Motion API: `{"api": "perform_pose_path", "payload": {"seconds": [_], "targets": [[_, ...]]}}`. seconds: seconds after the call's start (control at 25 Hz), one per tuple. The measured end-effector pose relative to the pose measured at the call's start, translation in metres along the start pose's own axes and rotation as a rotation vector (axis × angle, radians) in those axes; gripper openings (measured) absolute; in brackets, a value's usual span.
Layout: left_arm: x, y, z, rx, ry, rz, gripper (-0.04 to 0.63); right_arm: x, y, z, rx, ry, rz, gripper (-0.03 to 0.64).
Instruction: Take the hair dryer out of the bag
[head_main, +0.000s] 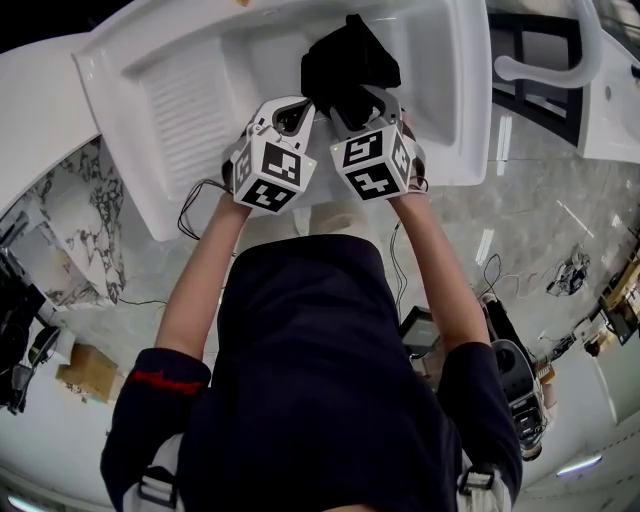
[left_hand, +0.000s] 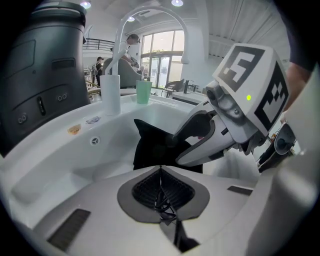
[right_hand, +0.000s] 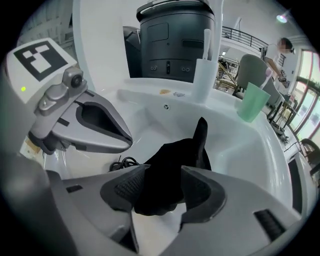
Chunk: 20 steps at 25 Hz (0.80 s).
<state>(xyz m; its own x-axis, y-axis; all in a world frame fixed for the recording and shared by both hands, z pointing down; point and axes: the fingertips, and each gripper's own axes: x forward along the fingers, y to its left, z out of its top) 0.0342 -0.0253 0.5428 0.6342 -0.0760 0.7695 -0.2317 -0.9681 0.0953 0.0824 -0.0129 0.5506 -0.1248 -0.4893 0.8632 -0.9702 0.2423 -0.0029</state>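
A black cloth bag (head_main: 345, 65) (left_hand: 155, 147) (right_hand: 175, 170) lies in a white basin (head_main: 190, 90), one corner sticking up. No hair dryer shows outside it. My left gripper (head_main: 292, 115) (left_hand: 161, 170) is at the bag's near left side, its jaws shut on a thin black cord (left_hand: 162, 202) that loops between the pads. The cord (right_hand: 122, 162) also shows coiled under that gripper in the right gripper view. My right gripper (head_main: 365, 105) (right_hand: 165, 187) hangs just beside it, open wide, with the bag's near end between its fingers and no pad pressing on it.
The basin's walls slope up around the bag. A white curved tap (left_hand: 150, 15), a white tube-shaped holder (left_hand: 111, 92) and a green cup (right_hand: 252, 102) stand on the far rim. A dark grey machine (right_hand: 175, 40) rises behind it. People stand far back.
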Motion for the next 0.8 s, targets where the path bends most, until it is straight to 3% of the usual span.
{"api": "perform_pose_path", "payload": {"seconds": [0.36,0.56,0.8], "targets": [[0.001,0.001,-0.009,-0.006,0.014,0.012,0.017,0.015,0.005,-0.007,-0.057,0.041,-0.008,0.216],[0.002,0.002,-0.013,-0.008,0.021,0.017,0.017,0.018,0.003,-0.009,-0.079,0.052,-0.036,0.11],[0.003,0.001,-0.014,-0.008,0.025,0.025,0.017,0.021,-0.001,-0.011,-0.054,0.063,-0.021,0.07]]}}
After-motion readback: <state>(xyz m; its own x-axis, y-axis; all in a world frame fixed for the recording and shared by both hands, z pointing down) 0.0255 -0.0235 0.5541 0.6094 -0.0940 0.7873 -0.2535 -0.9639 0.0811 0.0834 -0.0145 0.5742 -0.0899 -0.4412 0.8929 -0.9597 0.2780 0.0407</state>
